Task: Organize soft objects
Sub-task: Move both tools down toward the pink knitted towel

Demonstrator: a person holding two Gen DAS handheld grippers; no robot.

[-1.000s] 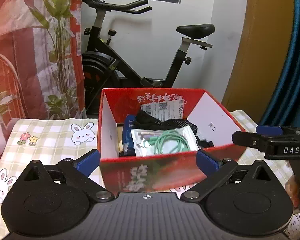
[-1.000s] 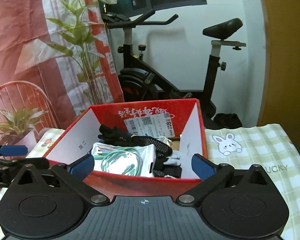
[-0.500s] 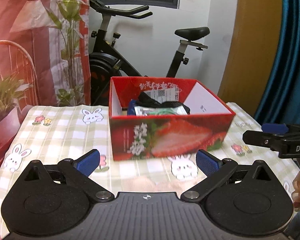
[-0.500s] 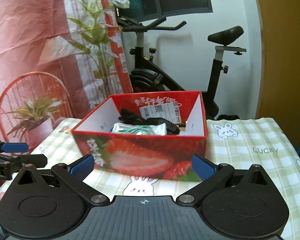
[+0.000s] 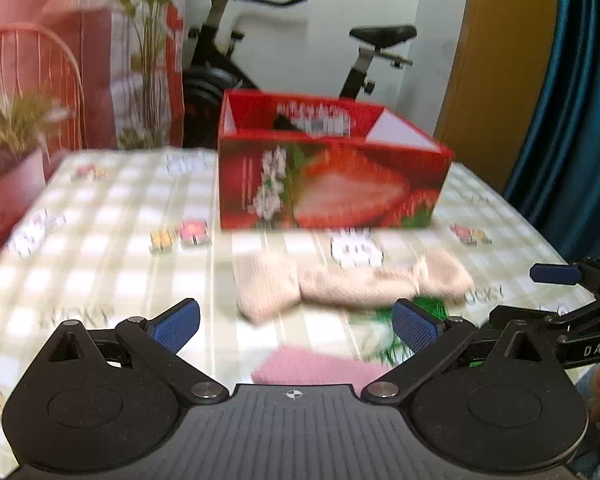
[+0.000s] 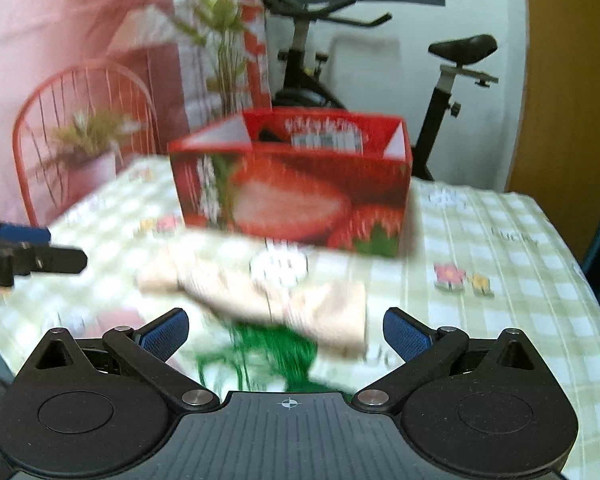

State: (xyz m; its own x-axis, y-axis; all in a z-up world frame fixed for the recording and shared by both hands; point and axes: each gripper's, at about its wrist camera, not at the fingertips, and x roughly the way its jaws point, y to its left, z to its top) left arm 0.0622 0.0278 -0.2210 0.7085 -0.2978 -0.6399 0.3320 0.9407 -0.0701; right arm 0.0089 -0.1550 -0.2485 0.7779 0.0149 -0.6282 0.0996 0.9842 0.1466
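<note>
Our left gripper [image 5: 296, 322] and right gripper [image 6: 286, 334] both stand wide open, holding nothing. The beige cloth [image 5: 352, 282] lies just ahead of both, its long axis crosswise to our fingers. We judge the right gripper nearer to it.

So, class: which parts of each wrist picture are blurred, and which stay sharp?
Left wrist view: the box, cloth and tablecloth smear with motion; the left gripper is crisp. Right wrist view: the same smear, worst on the green cord; the right gripper is sharp.

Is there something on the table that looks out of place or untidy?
Yes. A beige cloth lies crumpled on the tablecloth before the strawberry box, partly over a green tangle. Blur hides details.
</note>
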